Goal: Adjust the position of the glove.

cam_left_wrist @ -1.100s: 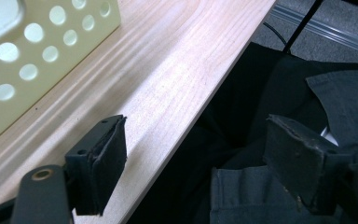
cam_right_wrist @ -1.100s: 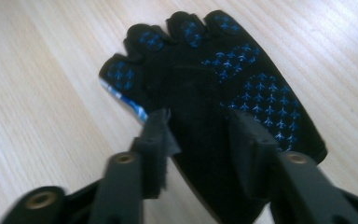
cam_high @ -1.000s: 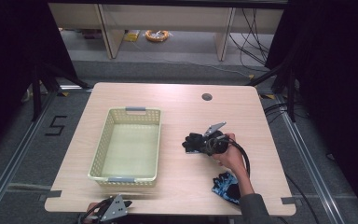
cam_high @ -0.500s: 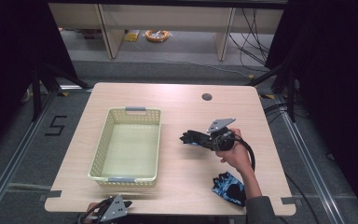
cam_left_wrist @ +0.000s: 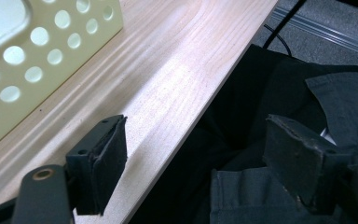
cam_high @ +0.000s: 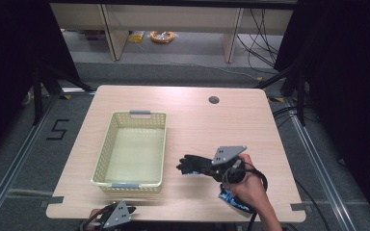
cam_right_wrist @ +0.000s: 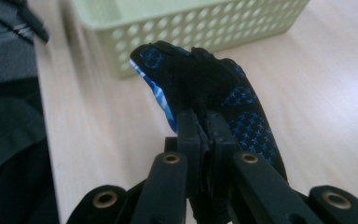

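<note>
My right gripper [cam_high: 211, 169] is shut on a black glove [cam_high: 191, 164] with blue dotted patches and holds it off the table, fingers pointing left toward the basket. In the right gripper view the jaws [cam_right_wrist: 204, 122] pinch the glove [cam_right_wrist: 200, 79] near its cuff. A second glove [cam_high: 232, 198], black and blue, lies by the front right edge, partly under the person's hand. A pale yellow perforated basket [cam_high: 106, 149] stands at the table's left. My left gripper [cam_high: 127, 211] rests at the front edge; its jaws [cam_left_wrist: 198, 140] stand open with nothing between them.
The wooden table [cam_high: 192, 115] has a round cable hole [cam_high: 214, 100] at the back right. The basket's wall [cam_right_wrist: 200, 23] lies just beyond the held glove. Dark clothing [cam_left_wrist: 279, 93] hangs below the table's front edge. Shelves and cables stand behind.
My right gripper has lifted the glove off the table and carried it toward the front edge. The left gripper and the second glove have kept still.
</note>
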